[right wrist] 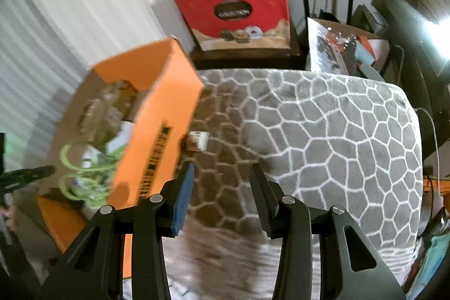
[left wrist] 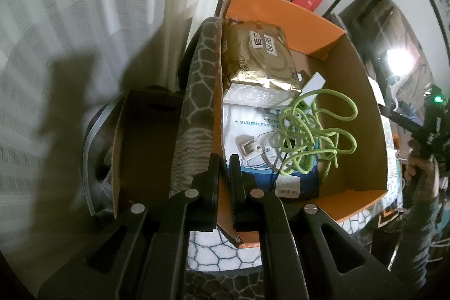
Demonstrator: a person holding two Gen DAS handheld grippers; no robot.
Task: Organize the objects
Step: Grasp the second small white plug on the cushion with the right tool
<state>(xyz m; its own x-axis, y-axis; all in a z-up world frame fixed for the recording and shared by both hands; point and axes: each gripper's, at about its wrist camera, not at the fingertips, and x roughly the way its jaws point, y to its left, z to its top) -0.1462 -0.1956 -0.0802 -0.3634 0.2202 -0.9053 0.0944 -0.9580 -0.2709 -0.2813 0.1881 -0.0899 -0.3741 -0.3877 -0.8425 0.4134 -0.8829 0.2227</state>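
An orange cardboard box (left wrist: 362, 92) holds a gold packet (left wrist: 258, 58), a white and blue package (left wrist: 253, 125) and a coiled green cable (left wrist: 315, 131). My left gripper (left wrist: 223, 159) is shut on the box's near side wall (left wrist: 219, 108). In the right wrist view the same box (right wrist: 157, 114) is tilted and blurred at the left, above a grey honeycomb-patterned blanket (right wrist: 323, 137). My right gripper (right wrist: 222, 170) is open and empty over the blanket. A small white adapter (right wrist: 198, 141) lies on the blanket just beyond its fingertips, beside the box.
Red gift boxes (right wrist: 236, 10) are stacked behind the blanket, with a cluttered carton (right wrist: 346, 47) to their right. White curtains (left wrist: 84, 47) hang at the left. A second brown box (left wrist: 140, 148) sits left of the orange one.
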